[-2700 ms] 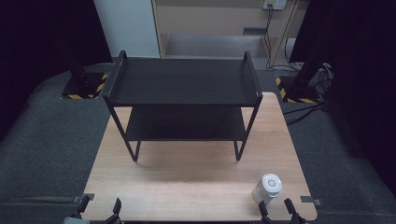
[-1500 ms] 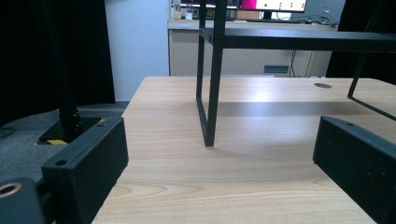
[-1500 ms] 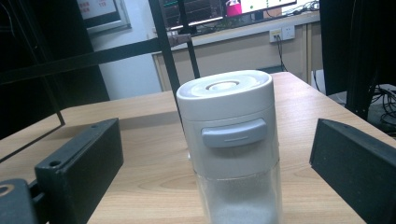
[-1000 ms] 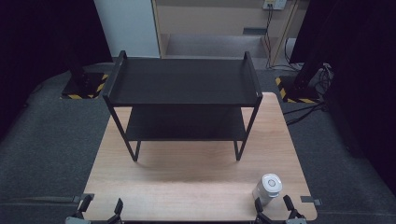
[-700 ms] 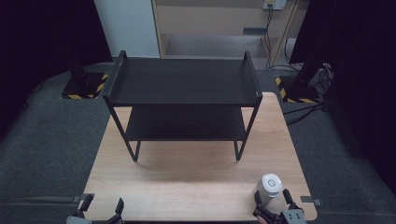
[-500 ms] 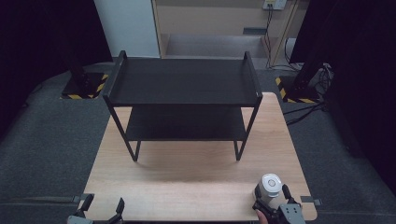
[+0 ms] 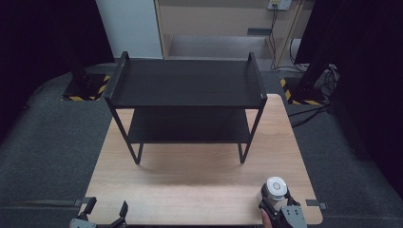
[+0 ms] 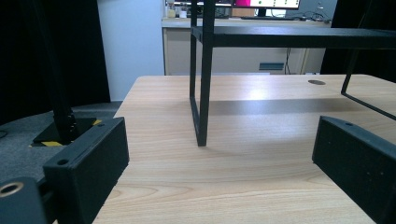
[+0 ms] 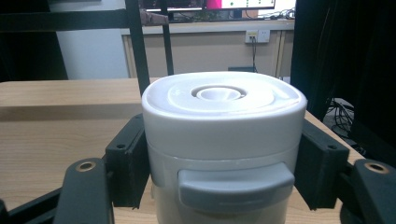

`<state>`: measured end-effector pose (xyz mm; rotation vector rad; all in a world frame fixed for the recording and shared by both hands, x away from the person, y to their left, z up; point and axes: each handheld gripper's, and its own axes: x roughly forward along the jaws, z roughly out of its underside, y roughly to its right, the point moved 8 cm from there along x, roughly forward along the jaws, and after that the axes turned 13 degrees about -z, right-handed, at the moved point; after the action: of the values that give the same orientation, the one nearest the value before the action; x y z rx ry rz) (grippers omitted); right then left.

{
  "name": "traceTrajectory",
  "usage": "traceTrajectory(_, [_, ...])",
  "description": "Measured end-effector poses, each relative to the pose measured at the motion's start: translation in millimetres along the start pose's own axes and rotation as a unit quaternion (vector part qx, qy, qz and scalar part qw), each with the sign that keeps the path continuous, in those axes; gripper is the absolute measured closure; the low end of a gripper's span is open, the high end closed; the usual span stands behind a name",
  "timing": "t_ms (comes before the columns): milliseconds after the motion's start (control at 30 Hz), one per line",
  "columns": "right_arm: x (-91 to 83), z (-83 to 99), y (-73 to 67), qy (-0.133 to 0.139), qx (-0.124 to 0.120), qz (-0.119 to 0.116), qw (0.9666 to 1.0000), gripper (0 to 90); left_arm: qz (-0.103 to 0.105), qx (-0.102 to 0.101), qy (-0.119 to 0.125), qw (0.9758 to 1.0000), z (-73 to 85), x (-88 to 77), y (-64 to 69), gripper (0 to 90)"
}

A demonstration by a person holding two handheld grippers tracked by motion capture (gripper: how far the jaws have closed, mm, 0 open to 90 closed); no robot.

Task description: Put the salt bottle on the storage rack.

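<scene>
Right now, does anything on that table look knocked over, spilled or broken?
Nothing stands out. The black shelf stands square and empty on the table, and the white container is upright with its lid on, between the right gripper's fingers.

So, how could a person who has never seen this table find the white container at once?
Start at the black two-tier shelf on the wooden table, then move to the table's near right corner. The white container stands there between the right hand-held gripper's jaws, the only pale, round thing on the table.
</scene>
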<state>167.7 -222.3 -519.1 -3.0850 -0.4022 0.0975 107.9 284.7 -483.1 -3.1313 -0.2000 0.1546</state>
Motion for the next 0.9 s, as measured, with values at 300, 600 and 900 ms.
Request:
traceTrajectory(300, [-0.9, -4.3, -0.5, -0.008, 0.004, 0.001, 1.0000, 31.6, 0.001, -0.001, 0.002, 1.0000, -1.1, -1.5, -1.1, 3.0])
traceTrajectory(600, [-5.4, -44.3, -17.6, -0.003, 0.005, -0.037, 0.9993, 31.6, 0.005, -0.005, 0.005, 1.0000, -2.6, -3.9, -0.6, 3.1])
traceTrajectory(900, [22.2, -112.2, -49.5, 0.012, 0.008, -0.121, 0.9926, 31.6, 0.014, -0.011, 0.008, 0.9998, -3.6, -6.3, 0.5, 3.3])
